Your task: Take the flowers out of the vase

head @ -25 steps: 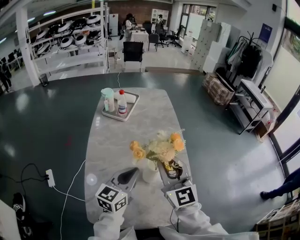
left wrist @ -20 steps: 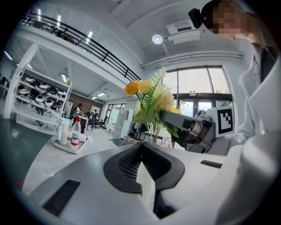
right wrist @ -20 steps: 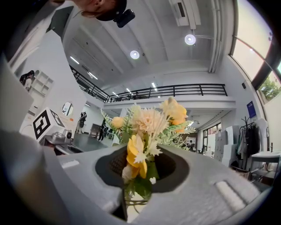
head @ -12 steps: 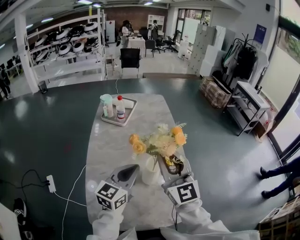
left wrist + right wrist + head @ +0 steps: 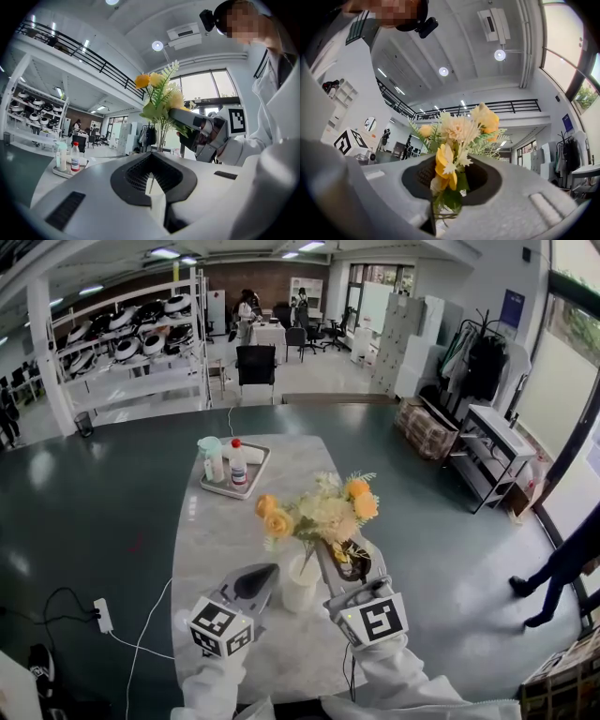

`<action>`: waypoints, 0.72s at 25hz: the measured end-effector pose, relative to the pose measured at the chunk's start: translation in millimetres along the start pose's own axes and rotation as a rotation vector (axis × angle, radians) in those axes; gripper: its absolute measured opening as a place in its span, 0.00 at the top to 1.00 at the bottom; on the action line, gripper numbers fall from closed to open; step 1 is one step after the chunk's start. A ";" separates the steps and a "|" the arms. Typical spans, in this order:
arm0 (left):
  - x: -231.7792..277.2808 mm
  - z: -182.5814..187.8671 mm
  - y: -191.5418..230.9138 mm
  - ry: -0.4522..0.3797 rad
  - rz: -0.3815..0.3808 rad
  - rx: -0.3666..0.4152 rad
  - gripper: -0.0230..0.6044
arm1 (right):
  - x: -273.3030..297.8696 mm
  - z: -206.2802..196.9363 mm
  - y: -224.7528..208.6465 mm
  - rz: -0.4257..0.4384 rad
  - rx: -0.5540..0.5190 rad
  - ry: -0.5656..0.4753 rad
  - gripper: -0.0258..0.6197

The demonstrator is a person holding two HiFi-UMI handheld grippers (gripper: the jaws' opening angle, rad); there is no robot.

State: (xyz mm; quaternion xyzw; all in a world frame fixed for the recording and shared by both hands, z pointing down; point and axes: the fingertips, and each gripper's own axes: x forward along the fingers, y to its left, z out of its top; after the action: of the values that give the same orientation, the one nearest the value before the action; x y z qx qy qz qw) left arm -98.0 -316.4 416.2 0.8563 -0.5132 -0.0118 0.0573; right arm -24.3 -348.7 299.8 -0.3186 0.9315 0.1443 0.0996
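A bunch of yellow, orange and cream flowers (image 5: 323, 512) stands over a white vase (image 5: 300, 592) near the front of the marble table (image 5: 211, 549). My right gripper (image 5: 345, 561) comes in from the right and is shut on the stems just under the blooms; in the right gripper view the flowers (image 5: 457, 133) rise straight out from between its jaws. The stems run down toward the vase mouth and their lower ends are hidden. My left gripper (image 5: 263, 579) lies level just left of the vase, jaws together with only a thin slit. From the left gripper view, the flowers (image 5: 159, 96) show above the right gripper (image 5: 199, 127).
A tray (image 5: 212, 487) with two bottles (image 5: 237, 463) sits at the far end of the table. A white cable and a power strip (image 5: 103, 615) lie on the floor at the left. A person's legs (image 5: 553, 577) pass on the right. Shelves and furniture stand farther back.
The bouquet and my right gripper have risen together above the vase. The left gripper has lifted slightly beside the vase. A person walked in closer at the right.
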 end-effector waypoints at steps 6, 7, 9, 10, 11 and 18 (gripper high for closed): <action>-1.0 19.5 -8.6 -0.028 -0.014 0.019 0.96 | -2.3 32.5 -8.9 -0.008 0.005 -0.061 0.81; -2.2 21.8 -9.5 -0.032 -0.015 0.026 0.96 | -3.4 36.4 -8.4 -0.008 0.010 -0.071 0.81; -4.4 26.0 -11.3 -0.035 -0.015 0.045 0.96 | -5.3 43.6 -6.4 -0.004 0.018 -0.087 0.81; -5.5 28.0 -12.0 -0.036 -0.014 0.055 0.96 | -6.0 46.6 -5.2 -0.002 0.020 -0.094 0.81; -6.5 29.6 -12.2 -0.038 -0.015 0.061 0.96 | -6.6 48.9 -4.1 -0.001 0.022 -0.100 0.81; -16.6 26.9 -14.4 -0.041 -0.027 0.058 0.96 | -21.7 52.1 -8.2 -0.045 0.036 -0.107 0.81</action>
State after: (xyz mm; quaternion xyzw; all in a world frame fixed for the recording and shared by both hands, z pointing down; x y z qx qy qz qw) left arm -95.3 -297.4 387.2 0.8641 -0.5026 -0.0154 0.0218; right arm 2.5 -325.3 255.2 -0.3295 0.9198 0.1423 0.1583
